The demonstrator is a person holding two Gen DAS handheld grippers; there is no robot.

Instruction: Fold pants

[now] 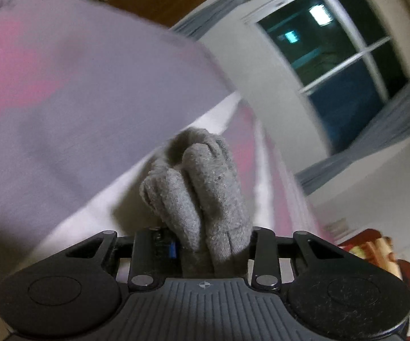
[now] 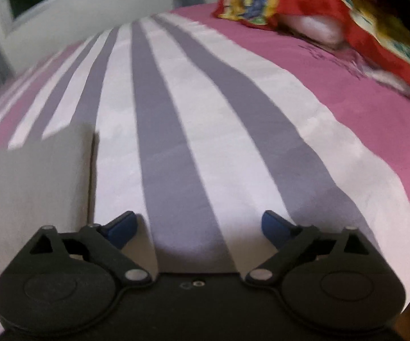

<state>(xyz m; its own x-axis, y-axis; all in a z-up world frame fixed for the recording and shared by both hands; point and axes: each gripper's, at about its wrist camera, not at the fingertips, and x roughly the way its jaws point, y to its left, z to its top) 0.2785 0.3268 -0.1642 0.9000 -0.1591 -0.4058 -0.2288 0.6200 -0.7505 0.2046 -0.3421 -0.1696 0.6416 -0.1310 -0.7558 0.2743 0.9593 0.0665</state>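
**Soft grey pants bunched in the left gripper**

Broadly, the bed (image 2: pixel 304 65), spread with a pink sheet and a grey-and-white striped cover (image 2: pixel 176 113), fills both views, a window (image 1: pixel 347 56) beyond. Smaller, the pants (image 1: pixel 202 187) sit clamped in the left gripper (image 1: pixel 205 244): light, limp knit, likely best taken at the waistband. The right gripper (image 2: pixel 199 224) hovers with fingers apart, holding nothing.

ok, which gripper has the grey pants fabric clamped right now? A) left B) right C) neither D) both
A: the left gripper is shut on bunched grey pants; the right gripper stands open over the striped bedsheet with nothing between its fingers.
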